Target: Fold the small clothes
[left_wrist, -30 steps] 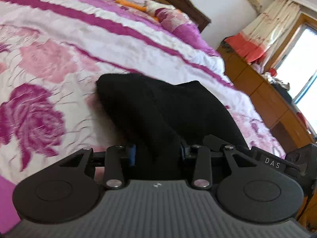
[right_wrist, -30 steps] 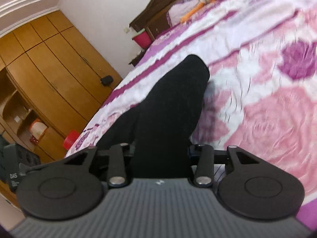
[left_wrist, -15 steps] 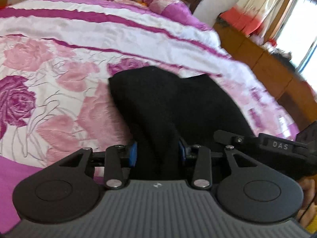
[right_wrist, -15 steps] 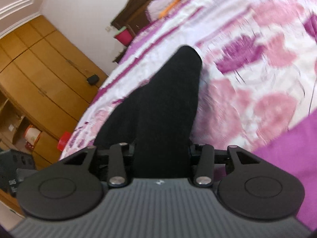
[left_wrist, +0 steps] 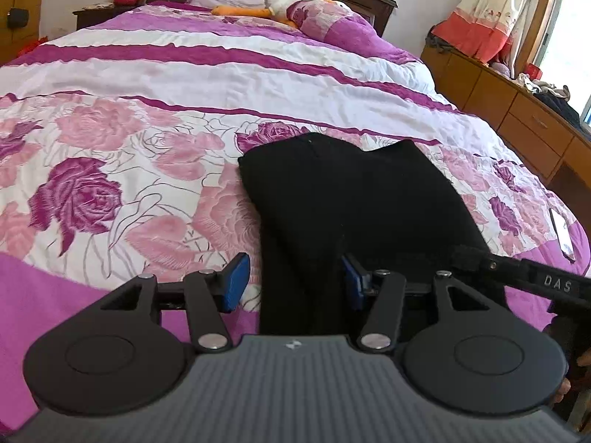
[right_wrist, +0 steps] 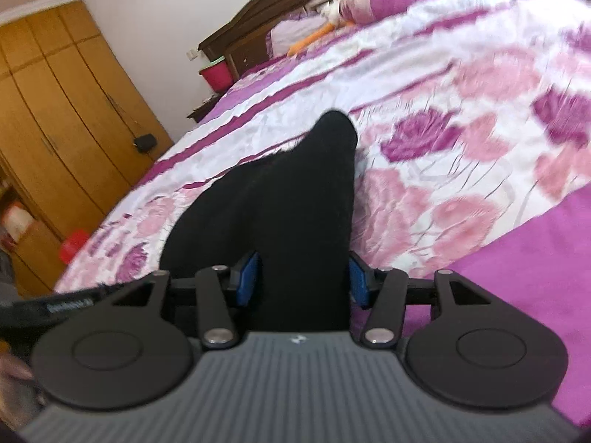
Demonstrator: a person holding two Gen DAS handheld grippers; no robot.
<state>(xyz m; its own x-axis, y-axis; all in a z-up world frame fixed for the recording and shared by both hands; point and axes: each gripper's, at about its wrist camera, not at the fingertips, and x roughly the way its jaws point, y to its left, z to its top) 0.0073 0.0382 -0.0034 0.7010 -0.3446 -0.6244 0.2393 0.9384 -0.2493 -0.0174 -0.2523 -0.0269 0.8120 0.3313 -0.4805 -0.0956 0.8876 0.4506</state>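
Observation:
A black garment lies folded on the floral pink and purple bedspread, its near end at the bed's front edge. My left gripper is open, its blue pads standing apart on either side of the garment's near left part. My right gripper is open too, with a gap between its blue pads and the black garment running between them. The right gripper's body shows at the right of the left wrist view, close beside the left one.
Pillows and an orange and white soft toy lie at the headboard. A wooden dresser runs along the bed's right side, a wardrobe along the left. A white phone-like slab lies near the bed's right edge.
Both grippers have opened and let go of the black garment, which has been lowered flat onto the bedspread. Both views have tilted to look more level along the bed.

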